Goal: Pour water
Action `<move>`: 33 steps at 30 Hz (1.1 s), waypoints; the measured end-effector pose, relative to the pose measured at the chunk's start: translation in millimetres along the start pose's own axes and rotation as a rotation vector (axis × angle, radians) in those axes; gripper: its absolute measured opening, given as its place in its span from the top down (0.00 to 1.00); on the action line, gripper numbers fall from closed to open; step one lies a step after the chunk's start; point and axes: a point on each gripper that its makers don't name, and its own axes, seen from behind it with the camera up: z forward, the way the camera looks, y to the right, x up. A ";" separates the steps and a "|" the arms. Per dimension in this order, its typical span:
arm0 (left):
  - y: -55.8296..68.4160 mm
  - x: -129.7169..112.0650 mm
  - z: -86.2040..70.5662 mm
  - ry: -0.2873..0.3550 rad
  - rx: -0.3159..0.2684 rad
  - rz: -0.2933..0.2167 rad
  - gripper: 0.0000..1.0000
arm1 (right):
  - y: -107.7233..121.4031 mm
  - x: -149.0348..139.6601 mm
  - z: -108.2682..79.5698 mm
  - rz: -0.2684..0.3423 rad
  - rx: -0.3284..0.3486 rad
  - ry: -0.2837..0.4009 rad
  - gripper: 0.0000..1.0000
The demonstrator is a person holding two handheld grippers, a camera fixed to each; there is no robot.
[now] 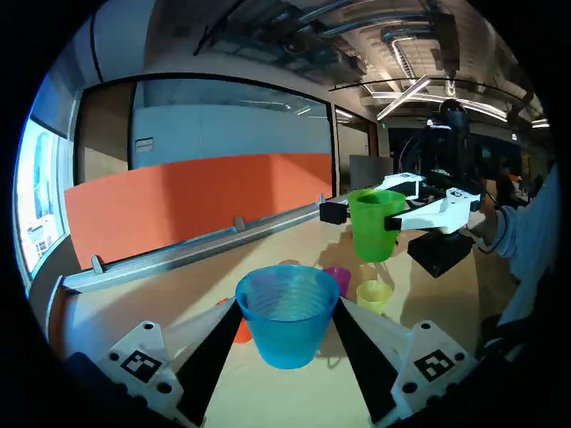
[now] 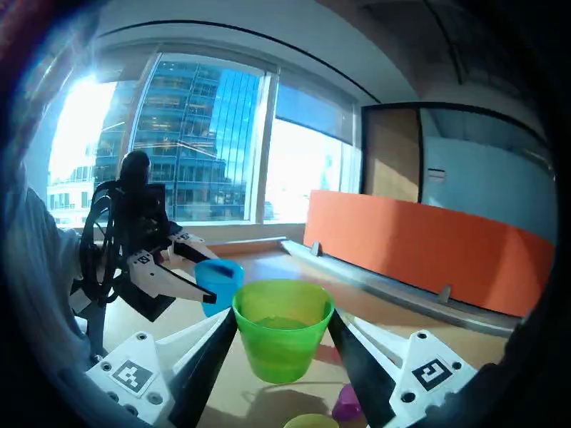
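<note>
Above tabletop | left tongs clenched on blue cup | right tongs gripping green cup, liquid inside | yellow cup, purple cup below.

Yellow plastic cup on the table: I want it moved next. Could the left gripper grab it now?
Probably not yet: the left gripper is shut on the translucent blue plastic cup, so its fingers are full. The yellow plastic cup itself stands unblocked just ahead.

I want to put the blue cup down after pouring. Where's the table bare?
Crowded: the pink cup, yellow cup and an orange item cluster just beyond the blue cup, below the green cup. Bare tabletop runs from that cluster to the metal rail.
</note>
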 end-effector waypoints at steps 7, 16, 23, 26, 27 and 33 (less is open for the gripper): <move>1.0 -20.0 3.3 -0.057 -0.011 0.016 0.13 | -8.6 -23.2 3.5 -0.002 0.036 -0.059 0.10; 5.1 -52.3 11.0 -0.138 -0.031 0.028 0.13 | -20.8 -56.2 10.6 -0.012 0.091 -0.154 0.09; 6.6 -77.2 13.7 -0.203 -0.043 0.052 0.13 | -31.1 -82.1 17.8 -0.026 0.130 -0.231 0.09; 7.3 -88.0 13.8 -0.231 -0.052 0.054 0.13 | -35.3 -93.3 21.4 -0.028 0.146 -0.264 0.09; 7.7 -91.5 13.8 -0.240 -0.056 0.055 0.13 | -36.6 -96.9 22.5 -0.028 0.151 -0.274 0.09; 6.3 -109.3 14.3 -0.283 -0.072 0.062 0.13 | -42.2 -117.0 30.3 -0.026 0.176 -0.332 0.09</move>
